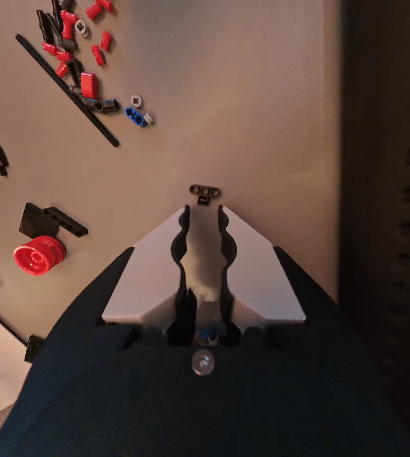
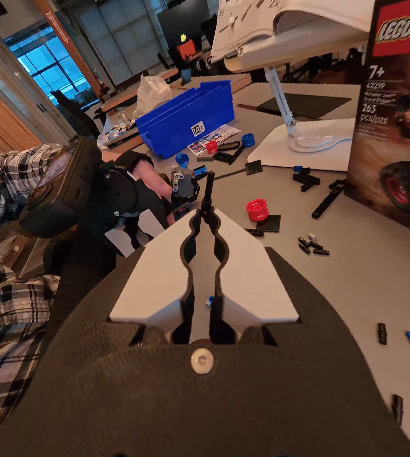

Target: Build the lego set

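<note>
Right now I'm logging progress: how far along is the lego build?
Early. Done: one small grey-and-black subassembly stands on the table. In hand: the right gripper is shut on a black axle piece; the left gripper, jaws open, points at a small grey connector. Left: most parts lie loose, including the red wheel hub and red pins.

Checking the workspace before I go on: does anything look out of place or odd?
Nothing looks damaged or spilled. Loose parts lie scattered on the table, as expected mid-build. One small grey piece lies alone near the table edge, just ahead of the open left gripper.
</note>
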Demonstrator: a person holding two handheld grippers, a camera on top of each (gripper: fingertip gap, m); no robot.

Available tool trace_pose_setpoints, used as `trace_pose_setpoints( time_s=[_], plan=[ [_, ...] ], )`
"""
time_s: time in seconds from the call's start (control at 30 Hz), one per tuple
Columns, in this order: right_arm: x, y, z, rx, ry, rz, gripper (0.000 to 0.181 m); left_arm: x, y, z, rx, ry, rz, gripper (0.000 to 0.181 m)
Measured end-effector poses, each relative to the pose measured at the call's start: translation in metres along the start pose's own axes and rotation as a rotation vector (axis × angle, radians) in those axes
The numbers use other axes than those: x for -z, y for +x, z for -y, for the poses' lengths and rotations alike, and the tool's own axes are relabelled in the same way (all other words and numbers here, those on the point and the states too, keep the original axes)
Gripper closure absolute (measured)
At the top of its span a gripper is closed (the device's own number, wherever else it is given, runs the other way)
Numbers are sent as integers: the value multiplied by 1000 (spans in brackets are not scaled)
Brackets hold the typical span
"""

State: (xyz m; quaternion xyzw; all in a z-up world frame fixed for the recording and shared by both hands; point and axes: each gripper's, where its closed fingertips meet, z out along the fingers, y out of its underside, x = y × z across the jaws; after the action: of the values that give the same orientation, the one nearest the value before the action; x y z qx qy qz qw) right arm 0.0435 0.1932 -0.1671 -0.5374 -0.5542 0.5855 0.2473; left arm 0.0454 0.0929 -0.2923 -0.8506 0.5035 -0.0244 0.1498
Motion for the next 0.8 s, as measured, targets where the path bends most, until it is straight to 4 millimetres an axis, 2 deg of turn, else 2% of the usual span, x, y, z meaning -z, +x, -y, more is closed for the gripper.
trace_pose_setpoints(
  time_s=[0.07, 0.17, 0.3, 0.43, 0.53, 0.67, 0.8],
  plan=[
    [-3, -1, -5, 1, -25, 6, 176, -3, 3, 2, -8, -3, -3, 162],
    [-6, -3, -9, 2, -47, 18, 176, -6, 3, 7, 14, 21, 15, 175],
    [-12, -7, -17, -1, -87, 44, 176, -5, 2, 9, 38, 43, 58, 175],
    [-20, -14, -27, 4, -133, 74, 176, 9, 7, 16, 122, 116, 118, 175],
    [-27, -22, -35, 13, -171, 103, 176, 17, 14, 9, 168, 104, 206, 175],
    [-38, -36, -52, 34, -255, 152, 176, 20, 26, 1, 171, 64, 318, 175],
    [-49, -47, -79, 34, -382, 188, 176, 24, 41, 5, 183, 113, 382, 175]
  ],
)
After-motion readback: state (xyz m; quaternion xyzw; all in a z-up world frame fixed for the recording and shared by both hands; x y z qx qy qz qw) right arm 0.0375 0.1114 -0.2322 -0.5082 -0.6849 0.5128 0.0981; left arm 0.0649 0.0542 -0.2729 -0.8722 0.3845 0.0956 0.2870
